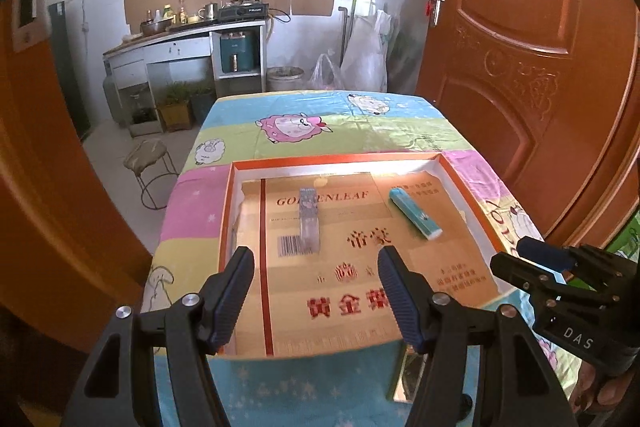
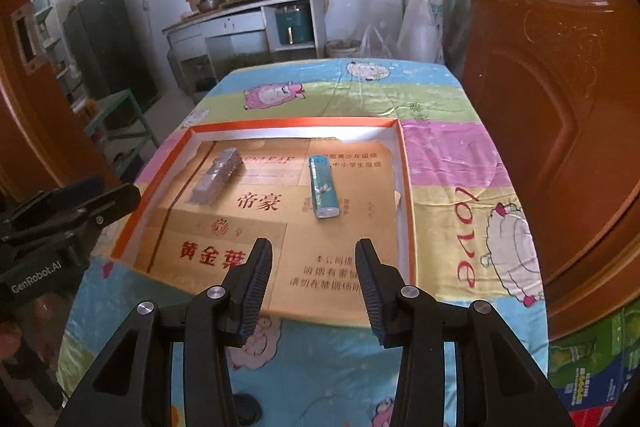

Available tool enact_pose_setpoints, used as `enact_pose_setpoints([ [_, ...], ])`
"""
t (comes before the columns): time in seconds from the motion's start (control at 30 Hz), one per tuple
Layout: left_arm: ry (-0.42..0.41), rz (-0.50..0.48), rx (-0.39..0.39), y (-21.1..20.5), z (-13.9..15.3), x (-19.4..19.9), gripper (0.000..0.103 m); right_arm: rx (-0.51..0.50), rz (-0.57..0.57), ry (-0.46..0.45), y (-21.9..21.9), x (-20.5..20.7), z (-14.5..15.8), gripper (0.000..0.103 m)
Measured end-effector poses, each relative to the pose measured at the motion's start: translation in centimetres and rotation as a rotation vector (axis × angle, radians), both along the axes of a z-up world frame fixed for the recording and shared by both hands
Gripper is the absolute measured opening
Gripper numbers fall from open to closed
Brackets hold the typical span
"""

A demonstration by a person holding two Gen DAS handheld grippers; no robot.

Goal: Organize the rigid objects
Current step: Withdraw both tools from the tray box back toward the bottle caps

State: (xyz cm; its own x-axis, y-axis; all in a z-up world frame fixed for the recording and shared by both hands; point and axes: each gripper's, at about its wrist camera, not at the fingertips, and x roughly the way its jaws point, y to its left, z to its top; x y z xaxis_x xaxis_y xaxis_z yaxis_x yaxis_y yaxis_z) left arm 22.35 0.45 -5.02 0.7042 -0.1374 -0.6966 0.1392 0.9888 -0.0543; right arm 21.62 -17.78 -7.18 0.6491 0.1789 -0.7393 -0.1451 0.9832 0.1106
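Observation:
A shallow orange-rimmed box (image 1: 226, 211) (image 2: 405, 187) lined with tan cardboard lies on the table. In it lie a clear grey rectangular case (image 1: 309, 219) (image 2: 218, 175) on the left and a teal tube-like box (image 1: 416, 213) (image 2: 322, 185) on the right. My left gripper (image 1: 316, 267) is open and empty above the box's near part, short of the grey case. My right gripper (image 2: 314, 259) is open and empty, short of the teal box. The right gripper also shows in the left wrist view (image 1: 552, 267), and the left gripper in the right wrist view (image 2: 80, 211).
The table wears a bright cartoon-sheep cloth (image 1: 320, 123) (image 2: 472, 163). A brown door (image 1: 540, 67) (image 2: 560, 67) stands close on the right. A stool (image 1: 150, 163) stands left of the table. A kitchen counter (image 1: 188, 31) lines the far wall.

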Motion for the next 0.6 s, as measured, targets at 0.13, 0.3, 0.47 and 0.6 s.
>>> enact_pose_setpoints([
  [0.13, -0.011, -0.006, 0.017, -0.4, 0.2, -1.8, 0.064, 0.0, 0.003, -0.021, 0.1, -1.9, 0.5, 0.045],
  [0.3, -0.036, -0.011, 0.01, -0.3, 0.6, -4.0, 0.064, 0.001, 0.008, -0.051, 0.1, -4.5, 1.1, 0.045],
  [0.47, -0.061, -0.01, -0.016, 0.3, 1.1, -6.2, 0.064, 0.008, 0.009, -0.071, 0.1, -7.0, 1.5, 0.045],
  [0.6, -0.074, -0.009, -0.021, 0.5, 1.2, -7.8, 0.064, 0.008, 0.012, -0.084, 0.4, -9.1, 1.6, 0.045],
])
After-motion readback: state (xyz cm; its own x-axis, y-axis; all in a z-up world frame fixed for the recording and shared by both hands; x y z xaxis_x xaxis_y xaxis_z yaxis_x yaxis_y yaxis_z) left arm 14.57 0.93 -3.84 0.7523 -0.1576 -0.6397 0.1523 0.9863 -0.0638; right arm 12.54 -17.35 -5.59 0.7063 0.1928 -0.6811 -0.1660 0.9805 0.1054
